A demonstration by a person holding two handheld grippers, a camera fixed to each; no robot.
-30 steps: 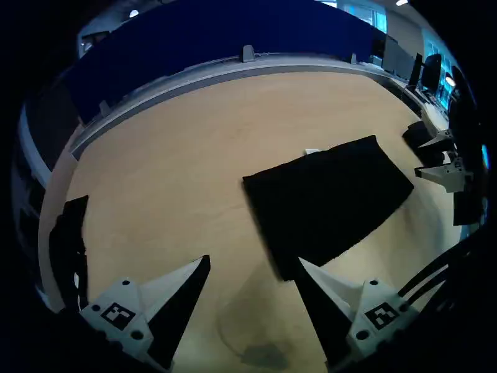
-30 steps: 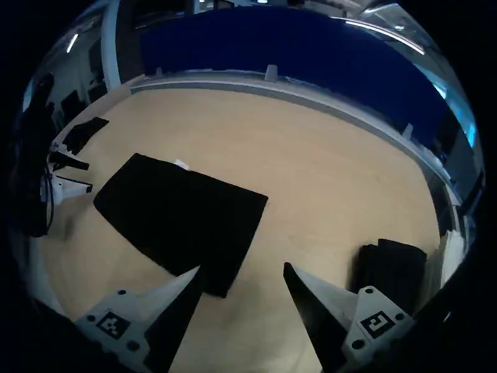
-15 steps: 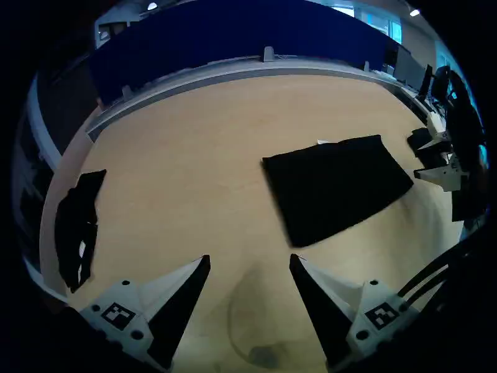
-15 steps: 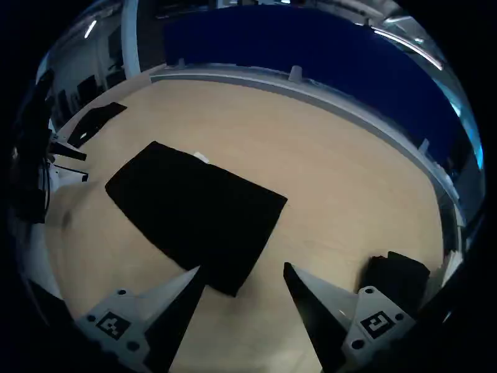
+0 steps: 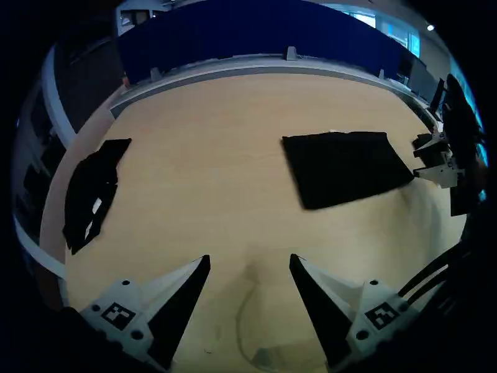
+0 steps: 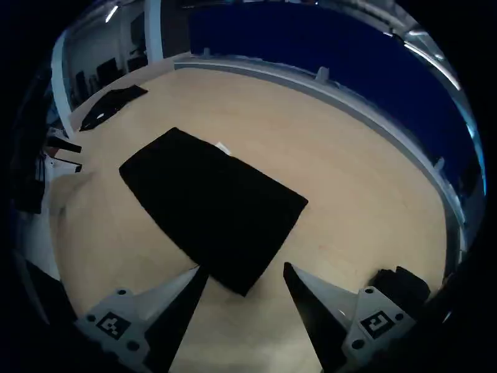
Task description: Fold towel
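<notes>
Looks about done: black towel [image 6: 211, 205] folded flat on table [image 5: 205, 143], left gripper [image 5: 248, 258] and right gripper [image 6: 243, 267] spread apart, empty.

We're running the left white plastic gripper [image 5: 248, 258] and the right white plastic gripper [image 6: 243, 267], and they're looking like twins. Each is sporting pointed wedge fingers [image 5: 168, 292] with black inner faces, a square black-and-white marker tag [image 5: 118, 315] per finger, and small dark screw holes [image 5: 126, 283] around it. Thin black cables [image 5: 428, 276] are hanging off the left one.
</notes>
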